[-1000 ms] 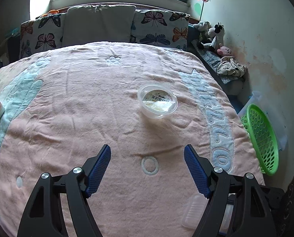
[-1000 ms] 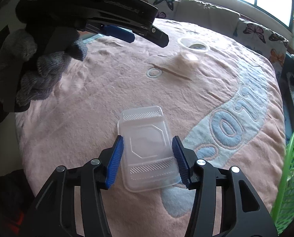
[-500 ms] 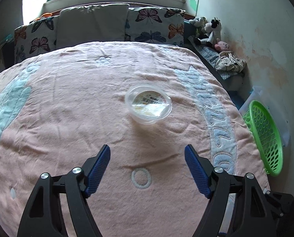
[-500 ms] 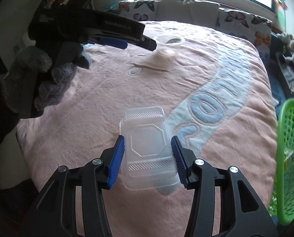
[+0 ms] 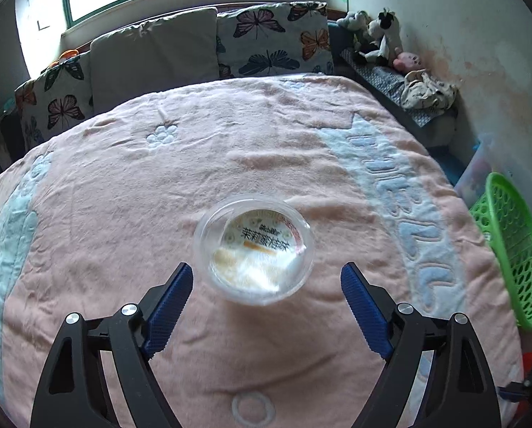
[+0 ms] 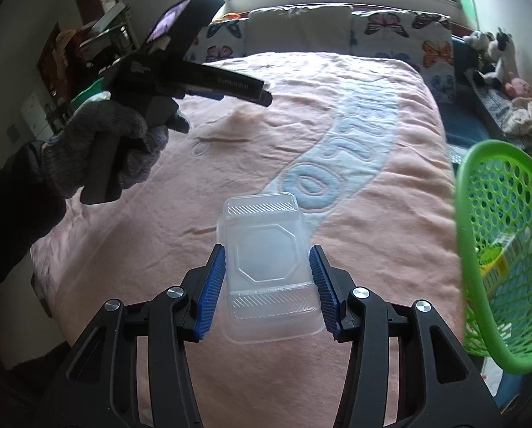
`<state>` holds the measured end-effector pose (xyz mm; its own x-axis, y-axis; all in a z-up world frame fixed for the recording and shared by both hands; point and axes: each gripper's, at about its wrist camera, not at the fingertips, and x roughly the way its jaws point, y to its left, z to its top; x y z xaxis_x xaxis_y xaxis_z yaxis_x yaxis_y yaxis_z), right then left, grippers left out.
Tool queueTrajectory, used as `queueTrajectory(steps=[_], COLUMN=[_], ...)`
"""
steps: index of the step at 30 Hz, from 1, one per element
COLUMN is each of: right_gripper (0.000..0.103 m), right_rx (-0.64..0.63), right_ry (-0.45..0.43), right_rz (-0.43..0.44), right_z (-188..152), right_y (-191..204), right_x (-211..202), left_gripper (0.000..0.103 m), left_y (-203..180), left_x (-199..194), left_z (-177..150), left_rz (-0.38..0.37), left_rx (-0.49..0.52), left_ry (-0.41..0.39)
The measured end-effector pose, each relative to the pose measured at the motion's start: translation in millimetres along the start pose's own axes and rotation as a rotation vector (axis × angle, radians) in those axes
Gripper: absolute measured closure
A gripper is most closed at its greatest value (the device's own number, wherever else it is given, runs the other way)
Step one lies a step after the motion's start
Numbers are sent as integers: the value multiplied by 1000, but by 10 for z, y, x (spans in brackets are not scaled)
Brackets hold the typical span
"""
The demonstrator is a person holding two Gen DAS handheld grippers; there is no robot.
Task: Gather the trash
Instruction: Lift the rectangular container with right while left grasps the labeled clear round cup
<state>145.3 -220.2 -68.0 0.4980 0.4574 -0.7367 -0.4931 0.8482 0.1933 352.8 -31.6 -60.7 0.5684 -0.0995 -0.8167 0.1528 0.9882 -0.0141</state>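
A round clear plastic cup (image 5: 254, 248) with a printed label inside lies on the pink blanket. My left gripper (image 5: 267, 285) is open, its blue fingers either side of the cup's near rim, not touching it. My right gripper (image 6: 267, 278) is shut on a clear rectangular plastic tray (image 6: 266, 264) and holds it above the blanket. The green mesh basket (image 6: 497, 246) is just right of the tray, with a small carton inside. The basket also shows in the left wrist view (image 5: 508, 246). The left gripper and gloved hand (image 6: 123, 142) show in the right wrist view.
The pink blanket (image 5: 123, 214) covers a bed. Butterfly and grey pillows (image 5: 158, 57) line the headboard under a window. Stuffed toys (image 5: 380, 39) and crumpled cloth sit on a bench by the right wall. Furniture stands left of the bed (image 6: 87, 53).
My left gripper has moved forward to the round cup, which now sits between its open fingers. My right gripper has carried the clear tray to the right, close to the green basket.
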Motion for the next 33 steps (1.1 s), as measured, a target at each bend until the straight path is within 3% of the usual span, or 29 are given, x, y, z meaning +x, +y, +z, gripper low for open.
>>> queueTrajectory(steps=[2,6,8,25,33], right_gripper=[54,54,54,56,56], right_rx=[14,35,43,92,174], right_ry=[-1,-2,-6,-41,-113], right_rz=[1,1,0,-27,-113], right_z=[-6,-21,-29,-148,-175], right_y=[-34,-74,-81,-180,-515], right_x=[-13,-26,-38,-193,-526], left_gripper=[22,39,41,42,42], left_y=[13,36,56,-269,-691], left_x=[49,124,128,-409,-712], left_z=[31,65,64,6,44], left_rz=[9,6,-6,-65,-140], left_rx=[-2,-13,-24,34,96], left_ry=[0,5,-4,-100,-142])
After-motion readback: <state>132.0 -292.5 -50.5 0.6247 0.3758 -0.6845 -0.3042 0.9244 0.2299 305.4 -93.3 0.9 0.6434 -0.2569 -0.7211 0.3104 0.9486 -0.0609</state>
